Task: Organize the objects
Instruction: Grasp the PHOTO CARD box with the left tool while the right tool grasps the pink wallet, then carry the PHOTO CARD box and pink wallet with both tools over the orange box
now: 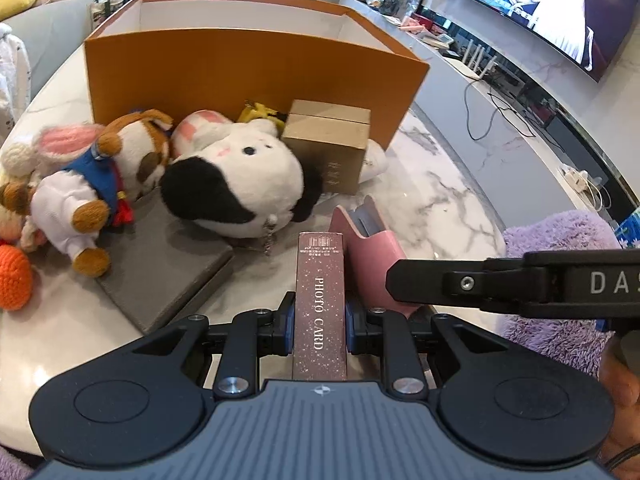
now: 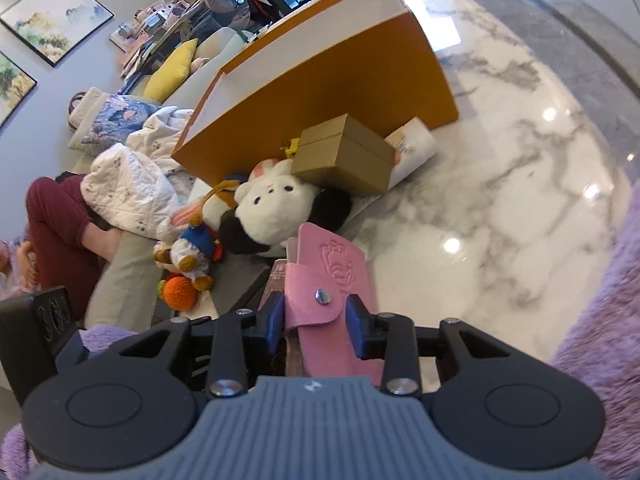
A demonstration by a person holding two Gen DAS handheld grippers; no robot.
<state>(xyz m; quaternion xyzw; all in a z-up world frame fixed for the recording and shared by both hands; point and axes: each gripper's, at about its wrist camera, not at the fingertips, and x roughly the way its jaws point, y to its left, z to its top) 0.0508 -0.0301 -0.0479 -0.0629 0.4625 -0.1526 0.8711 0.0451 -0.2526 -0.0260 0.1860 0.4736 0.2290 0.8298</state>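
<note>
- The photo card box [image 1: 320, 304] stands between the left gripper [image 1: 319, 326] jaws, whose blue pads press on both its long sides; its near end is hidden behind the gripper body.
- The pink card holder [image 2: 334, 300] sits between the right gripper [image 2: 318, 322] jaws. The left pad touches it, but a sliver of gap shows at the right pad, so I cannot tell whether the grip is firm. Its lower part is cut off by the gripper body.
- In the left wrist view the holder lies just right of the box, partly hidden by the right gripper's black arm.
- Ahead of both jaws lie a black-and-white plush [image 1: 236, 184], a small brown box [image 1: 332, 148] and an orange box [image 1: 248, 68], its inside only partly visible.
- Left of the jaws, smaller plush toys [image 1: 88, 184] crowd together on a grey mat [image 1: 168, 268], hard to separate.
- All rests on a white marble tabletop [image 2: 500, 220]; a television [image 1: 560, 4] and sofa [image 2: 208, 52] stand beyond.
</note>
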